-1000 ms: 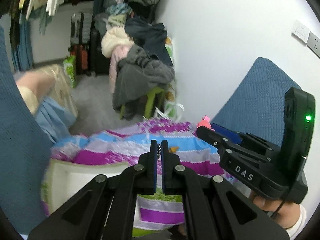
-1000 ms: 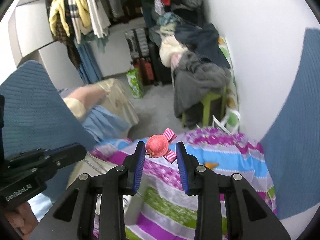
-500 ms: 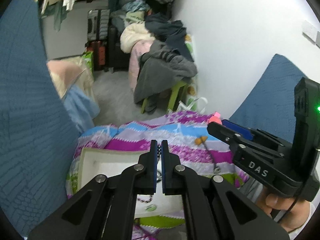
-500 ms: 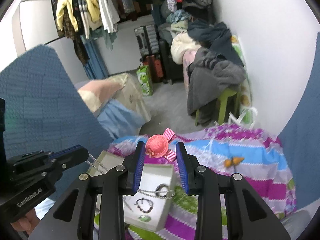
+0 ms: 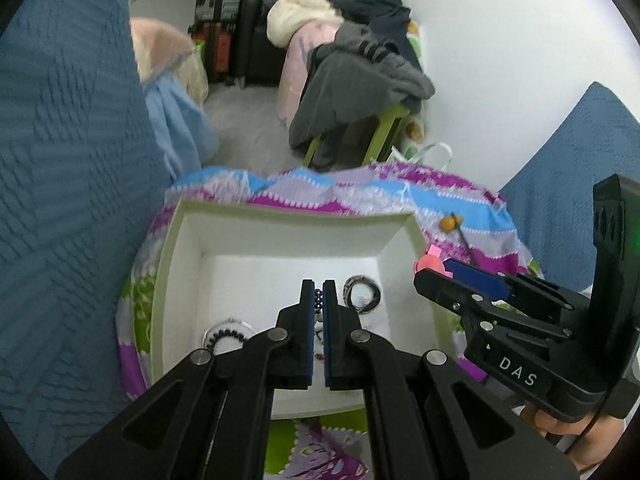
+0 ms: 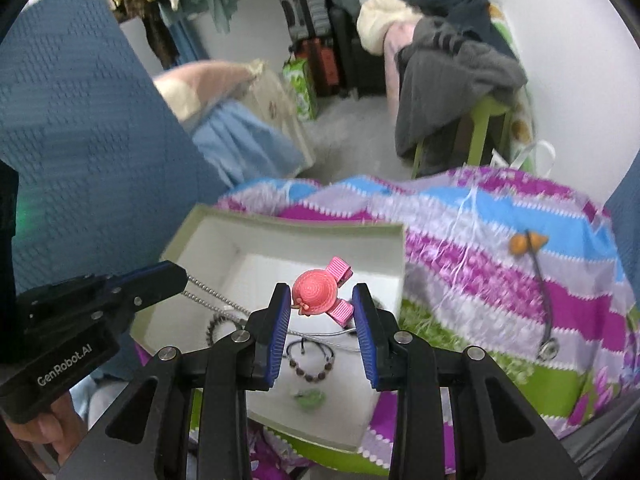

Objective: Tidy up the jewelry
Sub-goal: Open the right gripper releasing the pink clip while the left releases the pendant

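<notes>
An open white box (image 5: 280, 212) (image 6: 304, 228) lies on a striped purple bedspread (image 6: 480, 216). My left gripper (image 5: 319, 300) (image 6: 176, 274) hangs over the box, shut on a silver bead chain (image 6: 208, 294) that trails down inside. Just over the box's right side, my right gripper (image 6: 320, 308) (image 5: 436, 276) is shut on a pink hat hair clip (image 6: 316, 294) (image 5: 430, 266). The box holds a dark bead bracelet (image 6: 312, 364), a bangle (image 5: 362, 294) and a small green piece (image 6: 308, 398). An orange butterfly hairpin (image 6: 526, 242) (image 5: 450, 222) lies on the bedspread to the right.
Blue quilted cushions (image 5: 72, 160) (image 5: 568, 200) rise on both sides of the bedspread. Beyond it stand a green stool heaped with clothes (image 5: 360, 92), suitcases (image 5: 220, 12) and a white wall (image 5: 500, 60). A person's hand (image 6: 40, 432) grips the left tool.
Both grippers have come down and forward over the white box, which now fills the lower view. Each keeps its hold, on the chain and on the pink clip.
</notes>
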Demonstrator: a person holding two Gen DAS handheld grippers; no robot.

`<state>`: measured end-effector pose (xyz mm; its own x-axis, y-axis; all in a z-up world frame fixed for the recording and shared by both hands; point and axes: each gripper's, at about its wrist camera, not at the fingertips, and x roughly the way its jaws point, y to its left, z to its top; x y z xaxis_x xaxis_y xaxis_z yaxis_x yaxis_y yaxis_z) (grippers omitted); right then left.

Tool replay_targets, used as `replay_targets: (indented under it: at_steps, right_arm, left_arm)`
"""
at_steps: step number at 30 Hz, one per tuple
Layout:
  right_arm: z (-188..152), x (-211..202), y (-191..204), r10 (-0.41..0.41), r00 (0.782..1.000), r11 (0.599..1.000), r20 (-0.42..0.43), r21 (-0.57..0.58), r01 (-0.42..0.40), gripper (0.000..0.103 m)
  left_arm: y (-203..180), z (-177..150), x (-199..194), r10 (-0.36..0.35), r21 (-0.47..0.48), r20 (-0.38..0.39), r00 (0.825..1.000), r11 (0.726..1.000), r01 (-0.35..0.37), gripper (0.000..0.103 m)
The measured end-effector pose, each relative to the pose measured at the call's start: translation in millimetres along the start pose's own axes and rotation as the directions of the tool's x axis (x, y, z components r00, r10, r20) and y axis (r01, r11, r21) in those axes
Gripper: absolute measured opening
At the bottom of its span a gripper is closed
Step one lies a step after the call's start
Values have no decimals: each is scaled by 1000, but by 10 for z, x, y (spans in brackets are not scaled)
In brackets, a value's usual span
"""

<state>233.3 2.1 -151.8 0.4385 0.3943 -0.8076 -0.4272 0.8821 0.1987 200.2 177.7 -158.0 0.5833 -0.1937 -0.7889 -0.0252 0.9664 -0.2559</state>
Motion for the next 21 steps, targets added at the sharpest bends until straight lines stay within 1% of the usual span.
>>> replay_targets:
  at_steps: [5, 7, 8, 9, 11, 12, 13, 14, 15, 16, 21]
  right_arm:
    - [-122, 174, 41, 13, 999, 1000, -42, -8, -13, 30]
    - [-136, 198, 32, 13, 999, 1000, -51, -9, -13, 31]
    - [-138, 206, 23, 18, 998, 1000, -56, -8, -19, 34]
    - [-133, 209, 12, 24, 998, 1000, -59, -5, -24, 39]
    - [-114, 187, -16, 36, 998, 999, -56, 0, -36, 40]
    - [-101, 166, -29, 40, 998, 999, -51, 0, -41, 40]
    - [-86, 133, -38, 44, 998, 999, -45, -2, -44, 40]
    - [-63, 83, -42, 46, 998, 999, -35, -6, -46, 40]
    - [-42, 33, -47, 49, 999, 999, -25, -11, -49, 40]
    - [-17, -28, -55, 52, 999, 998, -12, -18, -52, 40]
    - [134, -385, -113, 65, 996, 997, 56, -48, -62, 40]
  left_arm:
    - [156, -113, 147, -11, -40, -45, 999, 999, 9, 3]
    - [184, -130, 166, -18, -49, -51, 999, 999, 16, 3]
    - [194, -136, 177, -20, -57, -56, 998, 998, 17, 3]
    - [202, -137, 184, -20, -65, -61, 998, 998, 16, 3]
    - [210, -120, 184, -23, -81, -64, 998, 997, 18, 4]
    - [215, -110, 182, -22, -86, -63, 998, 996, 17, 8]
    - [221, -97, 151, -19, -92, -60, 998, 996, 13, 18]
    - [212, -79, 115, -13, -97, -52, 999, 995, 8, 24]
    - [204, -65, 82, -10, -98, -43, 999, 995, 6, 36]
    - [174, -41, 16, -7, -93, -25, 1000, 996, 5, 40]
    - [26, 70, -248, 5, -76, 34, 999, 997, -3, 40]
